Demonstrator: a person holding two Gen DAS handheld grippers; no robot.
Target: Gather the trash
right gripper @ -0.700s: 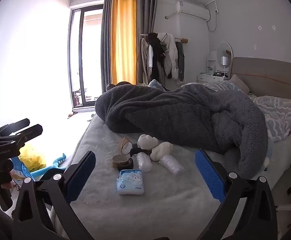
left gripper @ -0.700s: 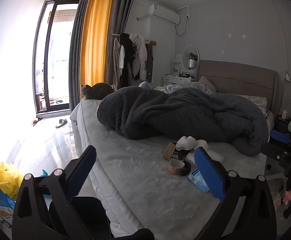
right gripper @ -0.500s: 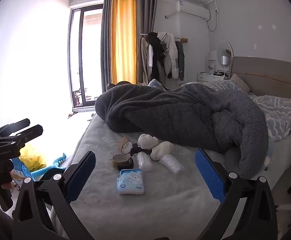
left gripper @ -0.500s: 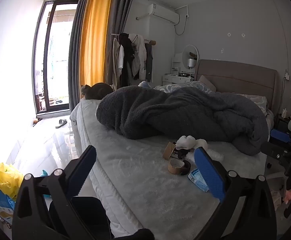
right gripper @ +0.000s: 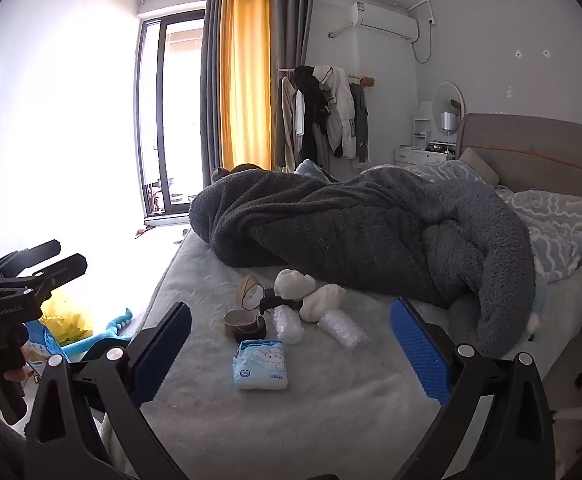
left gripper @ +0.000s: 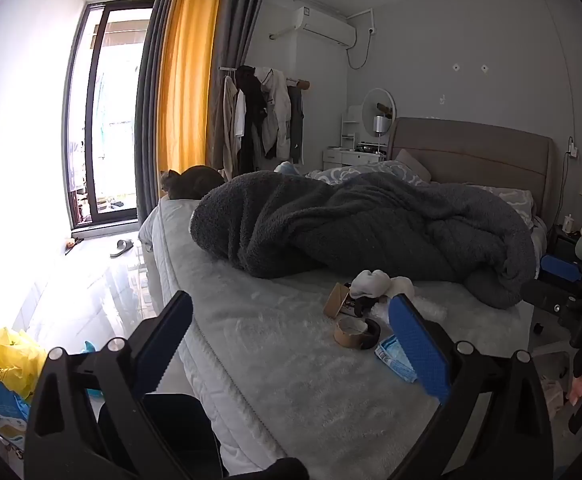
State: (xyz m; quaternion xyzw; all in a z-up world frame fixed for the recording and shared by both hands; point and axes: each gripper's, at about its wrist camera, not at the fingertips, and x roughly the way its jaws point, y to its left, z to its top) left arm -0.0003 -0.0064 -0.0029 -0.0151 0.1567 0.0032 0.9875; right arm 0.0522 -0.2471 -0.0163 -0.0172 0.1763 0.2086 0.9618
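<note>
Both claws spread & empty, right claw (right gripper: 289,350) over tissue pack (right gripper: 261,364) on bed (right gripper: 331,420); risk: pads snag fluffy cover or knock tape rolls (right gripper: 247,322) nearby

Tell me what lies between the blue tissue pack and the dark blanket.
Right wrist view: tape rolls, bubble-wrap rolls and white wads lie between the pack and the blanket.

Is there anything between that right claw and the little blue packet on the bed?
Nothing visible. The right gripper hangs open above bare bed cover, with the blue packet directly ahead between its fingers. The tape rolls and wrappers lie beyond it.
</note>
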